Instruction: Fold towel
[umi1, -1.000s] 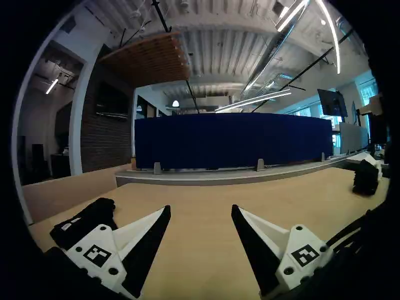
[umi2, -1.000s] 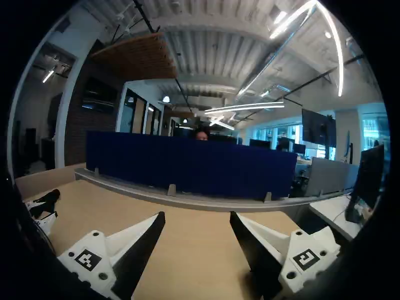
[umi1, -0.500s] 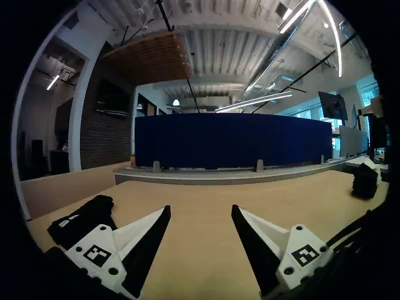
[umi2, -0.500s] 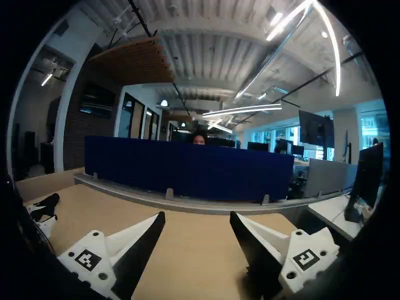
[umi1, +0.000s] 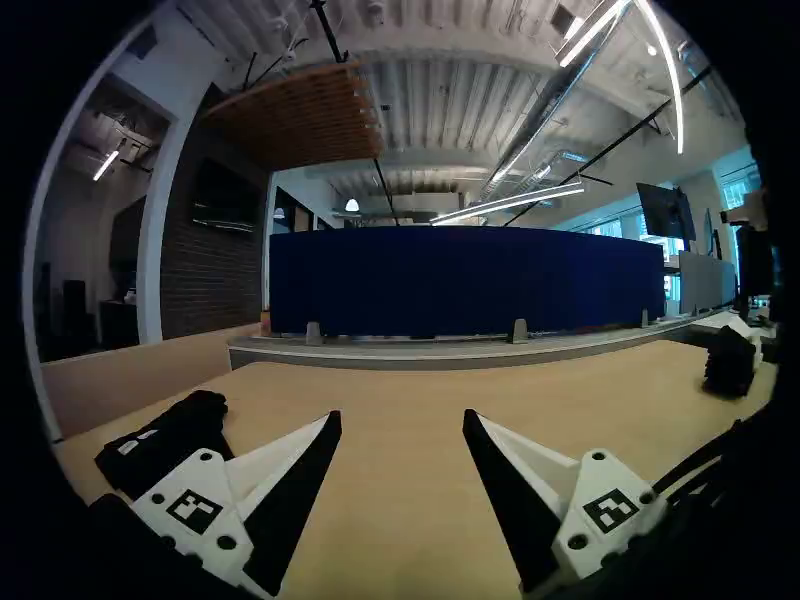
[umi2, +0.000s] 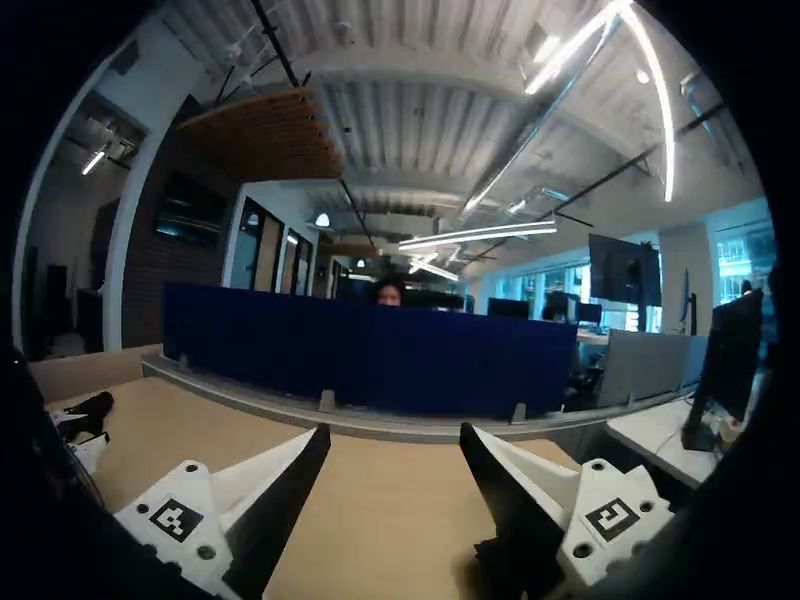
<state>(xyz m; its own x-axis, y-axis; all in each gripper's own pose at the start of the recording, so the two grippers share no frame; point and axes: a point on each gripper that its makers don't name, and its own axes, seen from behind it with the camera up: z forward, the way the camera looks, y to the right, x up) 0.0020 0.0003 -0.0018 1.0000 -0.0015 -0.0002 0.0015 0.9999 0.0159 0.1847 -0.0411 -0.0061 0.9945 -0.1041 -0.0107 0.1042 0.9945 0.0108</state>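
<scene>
In the left gripper view we see a black cloth (umi1: 165, 430) partly behind a finger (umi1: 275, 480) and a dark lump (umi1: 730, 362), perhaps more cloth, cut by the right edge. In the right gripper view a blue partition (umi2: 370, 355) hides most of a person (umi2: 388, 292), and we cannot name the dark patch (umi2: 500, 560) under one finger (umi2: 535, 495).

Left gripper (umi1: 401, 415): jaws were spread wide; it pointed forward, roughly level.
Left fingers (umi1: 285, 480): white shells with black inner faces, and a square marker on each base.
Right gripper (umi2: 395, 430): jaws were spread wide; it pointed forward, roughly level.
Right fingers (umi2: 275, 490): same build, tips well apart.
</scene>
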